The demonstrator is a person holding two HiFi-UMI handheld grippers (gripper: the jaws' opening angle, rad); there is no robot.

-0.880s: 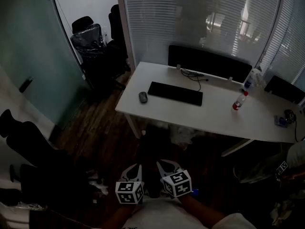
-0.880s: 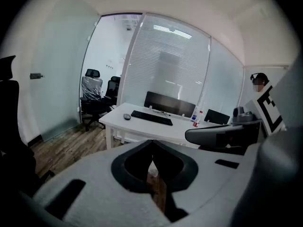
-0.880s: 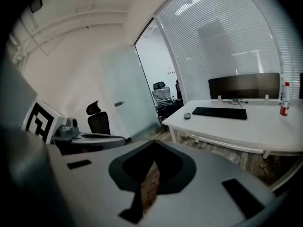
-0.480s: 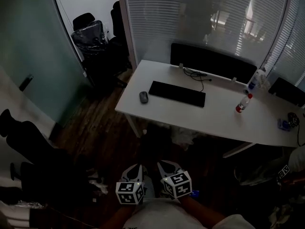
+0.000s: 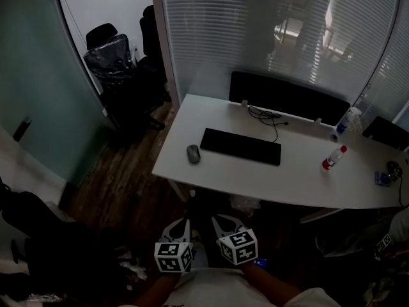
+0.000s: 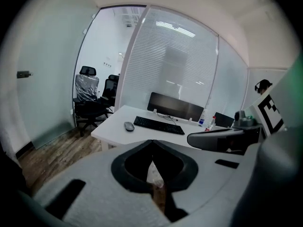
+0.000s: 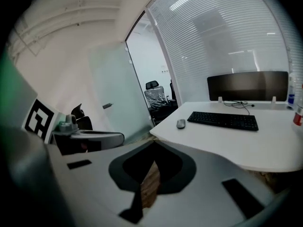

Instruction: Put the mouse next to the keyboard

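Observation:
A grey mouse (image 5: 193, 153) lies on the white desk (image 5: 255, 178), just left of a black keyboard (image 5: 241, 146). The mouse (image 6: 129, 126) and keyboard (image 6: 158, 125) also show far off in the left gripper view, and the mouse (image 7: 181, 123) and keyboard (image 7: 223, 120) in the right gripper view. Both grippers are held low and close to the person's body, well short of the desk. The left gripper (image 5: 182, 228) and right gripper (image 5: 219, 222) each have their jaws together with nothing between them.
A dark monitor (image 5: 287, 96) stands behind the keyboard, with a cable (image 5: 268, 115) trailing from it. A red-labelled bottle (image 5: 331, 158) and another bottle (image 5: 345, 122) stand at the desk's right. Black office chairs (image 5: 115, 59) sit by the glass partition on the left. Wooden floor lies between me and the desk.
The head view has tilted, so the desk sits lower and slightly nearer in the frame. Both grippers stay in the same place, held close to the body.

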